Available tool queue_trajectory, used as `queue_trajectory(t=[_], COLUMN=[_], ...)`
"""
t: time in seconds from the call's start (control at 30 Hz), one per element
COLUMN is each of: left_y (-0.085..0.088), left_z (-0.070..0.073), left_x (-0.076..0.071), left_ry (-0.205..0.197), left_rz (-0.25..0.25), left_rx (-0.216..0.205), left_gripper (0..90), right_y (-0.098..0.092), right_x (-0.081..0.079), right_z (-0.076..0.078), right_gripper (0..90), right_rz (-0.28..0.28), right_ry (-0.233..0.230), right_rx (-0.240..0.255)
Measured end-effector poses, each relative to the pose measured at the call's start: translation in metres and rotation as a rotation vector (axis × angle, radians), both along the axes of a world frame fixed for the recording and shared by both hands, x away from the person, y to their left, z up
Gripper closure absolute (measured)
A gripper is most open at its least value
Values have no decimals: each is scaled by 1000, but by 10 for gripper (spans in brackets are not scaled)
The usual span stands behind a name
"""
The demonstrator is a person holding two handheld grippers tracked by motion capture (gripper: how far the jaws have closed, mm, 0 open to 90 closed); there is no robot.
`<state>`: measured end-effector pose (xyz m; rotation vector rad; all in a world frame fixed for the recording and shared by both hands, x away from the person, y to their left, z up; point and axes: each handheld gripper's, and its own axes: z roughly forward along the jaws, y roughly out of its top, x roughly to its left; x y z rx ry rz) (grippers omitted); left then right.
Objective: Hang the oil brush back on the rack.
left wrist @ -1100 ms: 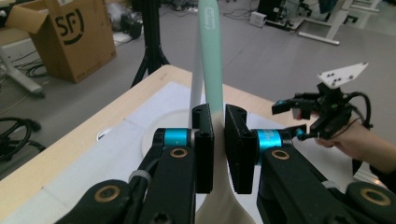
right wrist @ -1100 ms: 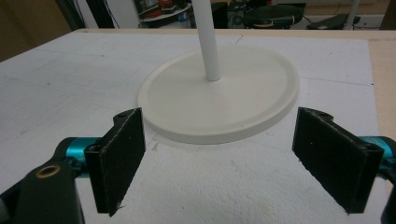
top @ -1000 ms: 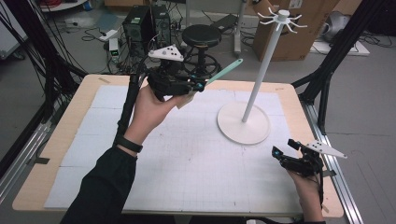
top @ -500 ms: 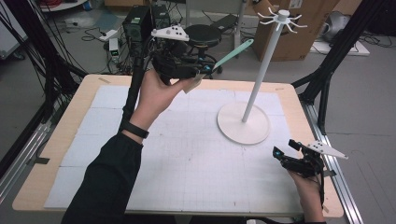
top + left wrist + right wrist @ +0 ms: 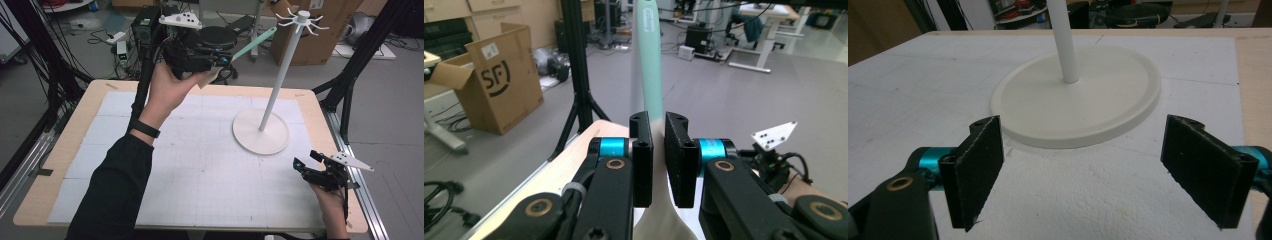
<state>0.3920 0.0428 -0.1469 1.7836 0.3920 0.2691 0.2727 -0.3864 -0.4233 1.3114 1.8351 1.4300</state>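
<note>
Left tongs (image 5: 220,59): closed on the pale mint-green long-handled utensil (image 5: 254,42); raised in the air behind the far edge of the worktop, left of the stand's pole.
Utensil: clamped near its cream lower end; green handle slants up towards the hooks at the top of the stand; in the left gripper view (image 5: 648,55) it rises from between the jaws. Head shape unclear, possibly a spatula.
Stand: white pole (image 5: 281,75) on a round white base (image 5: 260,132), hooks at top; it stands on the worktop's (image 5: 75,150) white gridded mat.
Right tongs (image 5: 307,167): open, holding nothing; low over the mat, just beside the stand's base on the near right (image 5: 1080,165).
</note>
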Motion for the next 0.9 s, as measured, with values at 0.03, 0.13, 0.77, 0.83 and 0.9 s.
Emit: queue_trajectory(t=[0.03,0.13,0.77,0.83,0.9], left_y=[0,0,-8,-8,-9], left_z=[0,0,3,3,2], left_x=[1,2,8,9,10], left_ry=[2,5,8,9,11], left_rz=[2,6,-4,-5,-7], left_rx=[1,-4,-6,-6,-5], left_gripper=[824,824,824,824,824], right_y=[0,0,-3,-3,-3], right_x=[0,0,-2,-2,-3], right_z=[0,0,0,0,-1], right_gripper=[167,167,167,167,167], right_rz=[-2,2,-5,-6,-7], right_ry=[2,-1,5,7,10], right_rx=[2,0,6,7,8])
